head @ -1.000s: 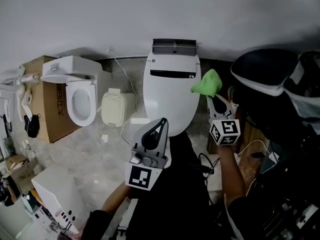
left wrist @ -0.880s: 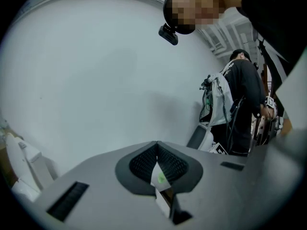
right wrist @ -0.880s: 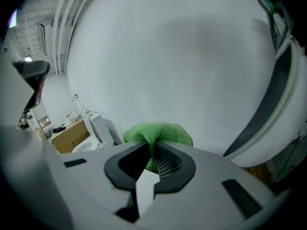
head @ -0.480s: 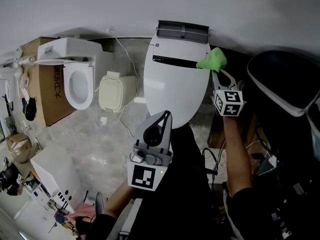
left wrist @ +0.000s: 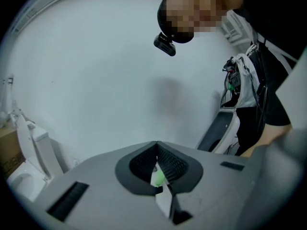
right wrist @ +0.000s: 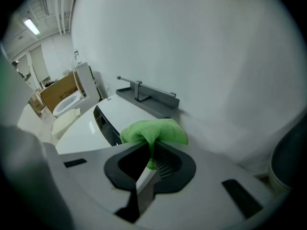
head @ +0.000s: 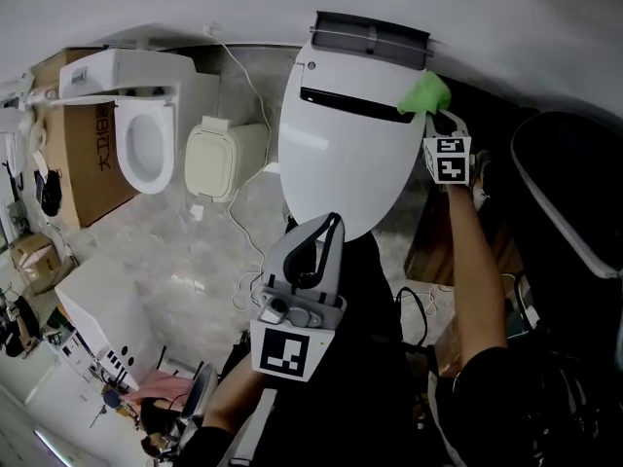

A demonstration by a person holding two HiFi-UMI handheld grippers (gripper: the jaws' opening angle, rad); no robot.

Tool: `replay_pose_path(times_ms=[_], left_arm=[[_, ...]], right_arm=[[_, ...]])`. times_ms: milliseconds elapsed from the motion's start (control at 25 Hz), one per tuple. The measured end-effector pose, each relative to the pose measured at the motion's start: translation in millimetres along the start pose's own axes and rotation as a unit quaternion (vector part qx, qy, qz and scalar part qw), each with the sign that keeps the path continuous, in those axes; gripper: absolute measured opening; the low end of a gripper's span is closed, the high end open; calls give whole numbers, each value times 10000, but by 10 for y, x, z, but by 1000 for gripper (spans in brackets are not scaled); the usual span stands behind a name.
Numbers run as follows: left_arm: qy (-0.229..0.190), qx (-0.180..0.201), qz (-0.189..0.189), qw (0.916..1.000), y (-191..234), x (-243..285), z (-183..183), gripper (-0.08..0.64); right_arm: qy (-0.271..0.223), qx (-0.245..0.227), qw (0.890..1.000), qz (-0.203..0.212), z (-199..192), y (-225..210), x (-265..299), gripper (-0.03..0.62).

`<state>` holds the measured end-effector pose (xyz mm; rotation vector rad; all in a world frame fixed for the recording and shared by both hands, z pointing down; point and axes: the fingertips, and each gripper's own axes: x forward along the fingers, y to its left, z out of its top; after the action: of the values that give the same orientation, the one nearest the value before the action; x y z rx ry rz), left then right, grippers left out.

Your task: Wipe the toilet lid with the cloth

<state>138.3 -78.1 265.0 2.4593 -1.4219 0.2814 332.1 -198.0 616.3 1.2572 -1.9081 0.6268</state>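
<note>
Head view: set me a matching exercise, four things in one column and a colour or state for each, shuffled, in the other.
Things:
1. cloth
2. toilet lid
3. cardboard box
4. left gripper

Colours or states:
A. shut, with nothing in it
B. brown
C. green, pinched in the right gripper
D. white, closed

Pairs: 1-C, 2-D, 3-B, 4-A

You had only one print in sight. The brown cardboard box (head: 86,168) at the left edge of the floor carried a column of dark printed characters down its side. They were too small to read for certain.
</note>
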Motion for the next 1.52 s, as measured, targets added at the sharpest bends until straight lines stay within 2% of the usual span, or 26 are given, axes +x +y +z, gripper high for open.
replay_pose_path(times_ms=[160,360,480,600,1000,1280,1520], left_arm=[[64,-19,-3,10000,33,28,-115,9],[133,-21,9,9999,144,55,-230,9],[141,-35,40,9999,197,36,-266,9],[120,-69,78,9999,246,-4,-304,9],[48,-159,174,9997,346,-88,-399,9],[43,-109,6,9999,331,-220,-465,9],[71,-34,-232,9997,342,-339,-524,9]], right_arm=[[650,-543,9964,62,-302,-18,315,38],[1261,-1394,9819,254,-572,74,573,38],[1431,-1978,9693,297,-644,117,651,38],[1460,-2369,9600,318,-667,140,660,38],[1617,-2993,9382,638,-886,382,585,37],[1910,-3623,9090,774,-1222,685,468,37],[2130,-3656,9020,864,-1530,980,329,37]])
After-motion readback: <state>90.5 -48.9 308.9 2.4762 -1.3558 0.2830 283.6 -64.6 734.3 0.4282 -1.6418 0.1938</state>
